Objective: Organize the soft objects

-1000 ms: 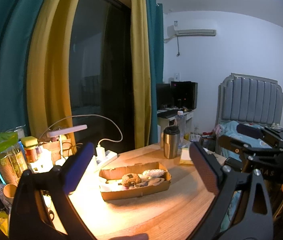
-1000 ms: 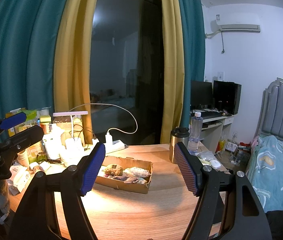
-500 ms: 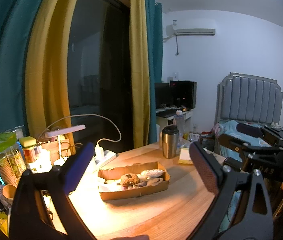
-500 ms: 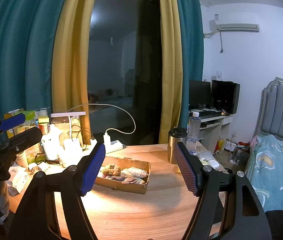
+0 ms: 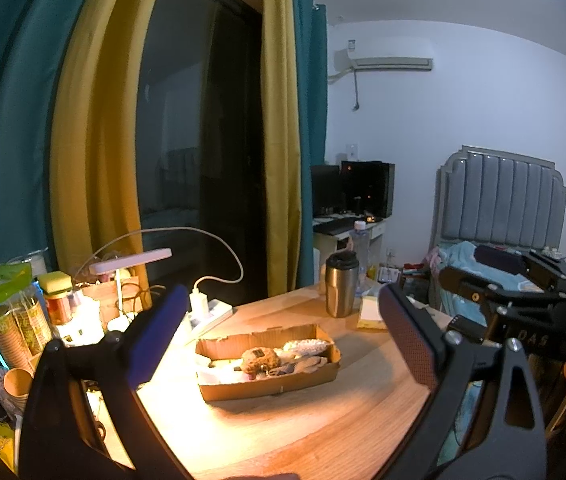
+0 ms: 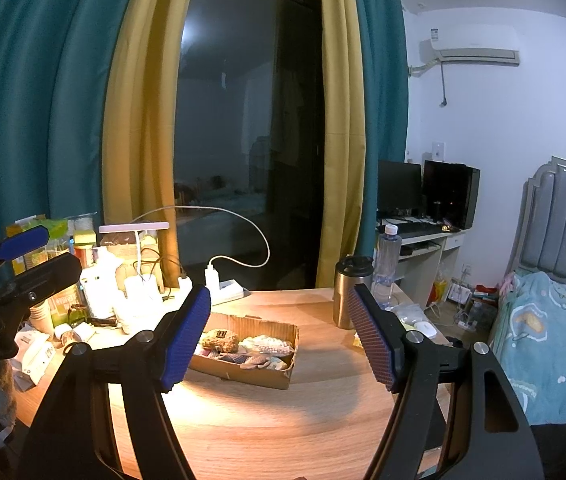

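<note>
Little change from 0.5 s ago: both views shifted only slightly, cardboard box same place on desk (image 5: 303,432).

Left hand-held gripper (image 5: 283,334): fingers spread wide, nothing between, held above desk. Right hand-held gripper (image 6: 283,334): likewise spread, nothing held.

Cardboard box (image 6: 245,368) ahead of both grippers, between finger lines, well apart. Shallow, open-topped, lit by desk lamp (image 5: 131,258). Inside: brown fuzzy plush (image 5: 259,359), white knitted item (image 5: 307,346), other soft pieces, jumbled.

Steel tumbler (image 5: 341,285) beyond box.

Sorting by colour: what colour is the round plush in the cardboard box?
Brown plush, clearest in the right wrist view.
</note>
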`<state>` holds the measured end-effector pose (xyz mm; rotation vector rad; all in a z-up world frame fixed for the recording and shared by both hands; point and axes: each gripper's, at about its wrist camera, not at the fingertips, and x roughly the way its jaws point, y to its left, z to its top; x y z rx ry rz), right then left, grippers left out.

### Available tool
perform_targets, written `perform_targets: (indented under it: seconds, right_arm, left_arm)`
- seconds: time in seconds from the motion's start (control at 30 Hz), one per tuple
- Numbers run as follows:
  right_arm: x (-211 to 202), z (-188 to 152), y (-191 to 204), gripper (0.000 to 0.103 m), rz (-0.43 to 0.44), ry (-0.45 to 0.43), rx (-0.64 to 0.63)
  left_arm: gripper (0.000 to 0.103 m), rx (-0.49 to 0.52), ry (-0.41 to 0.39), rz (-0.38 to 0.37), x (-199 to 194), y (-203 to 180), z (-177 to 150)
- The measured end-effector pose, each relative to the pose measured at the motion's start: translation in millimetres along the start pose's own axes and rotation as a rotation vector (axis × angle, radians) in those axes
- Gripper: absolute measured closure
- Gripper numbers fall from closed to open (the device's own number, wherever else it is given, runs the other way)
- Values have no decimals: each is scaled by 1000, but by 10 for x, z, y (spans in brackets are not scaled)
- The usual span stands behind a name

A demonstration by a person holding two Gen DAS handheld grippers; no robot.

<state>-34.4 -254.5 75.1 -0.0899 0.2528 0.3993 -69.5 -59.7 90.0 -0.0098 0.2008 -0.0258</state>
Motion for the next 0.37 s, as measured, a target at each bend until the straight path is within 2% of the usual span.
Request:
perform_targets:
  seconds: [0.37]
  right_arm:
    - [-84, -23, -91, 29, 1, 13, 13]
  left_arm:
    - [6, 4, 18, 1, 162, -37, 17]
